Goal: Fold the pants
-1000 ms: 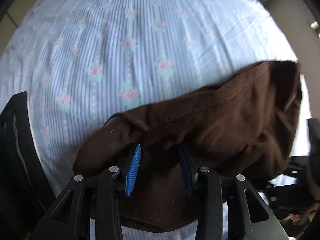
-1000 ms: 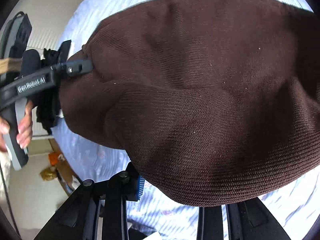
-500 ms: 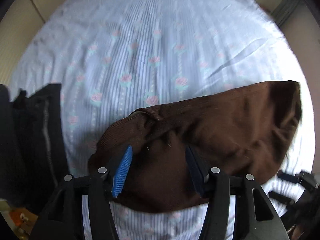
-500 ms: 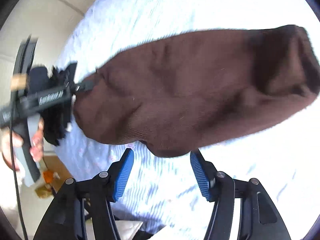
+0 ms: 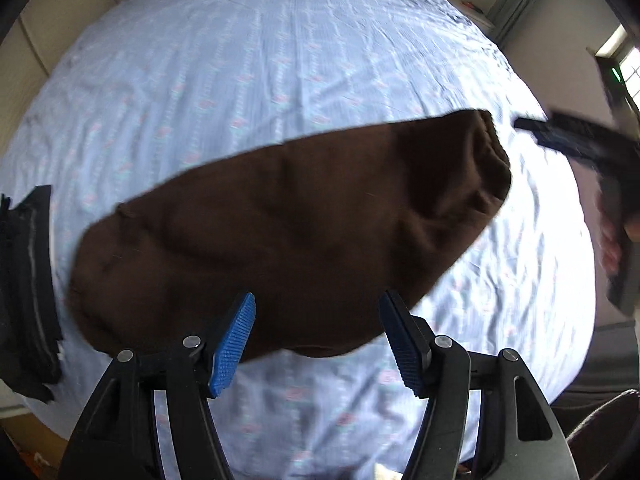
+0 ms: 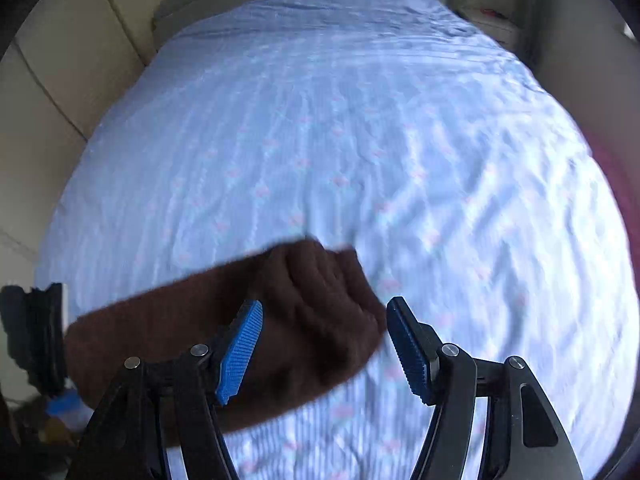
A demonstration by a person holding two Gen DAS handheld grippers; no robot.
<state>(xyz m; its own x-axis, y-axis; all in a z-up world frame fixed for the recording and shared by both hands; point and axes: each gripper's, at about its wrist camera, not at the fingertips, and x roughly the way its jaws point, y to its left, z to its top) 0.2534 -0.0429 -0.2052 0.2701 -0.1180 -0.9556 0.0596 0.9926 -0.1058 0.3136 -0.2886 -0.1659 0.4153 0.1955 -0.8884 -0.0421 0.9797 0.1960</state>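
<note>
Left wrist view, from left to right: a dark folded garment [image 5: 28, 292] sits at the bed's left edge, then the brown pants [image 5: 288, 236] lie in a folded bundle on the pale blue flowered bedsheet [image 5: 280, 60], and far right a blurred hand [image 5: 612, 240] holds the right gripper's handle. The left gripper [image 5: 316, 340] hangs above the pants' near edge, jaws spreading, pinching nothing. In the right wrist view the same dark garment [image 6: 34, 336] shows at left, the pants [image 6: 224, 328] lower left on the sheet. The right gripper [image 6: 324, 348] is over their bunched end, jaws widening, clear of the cloth.
</note>
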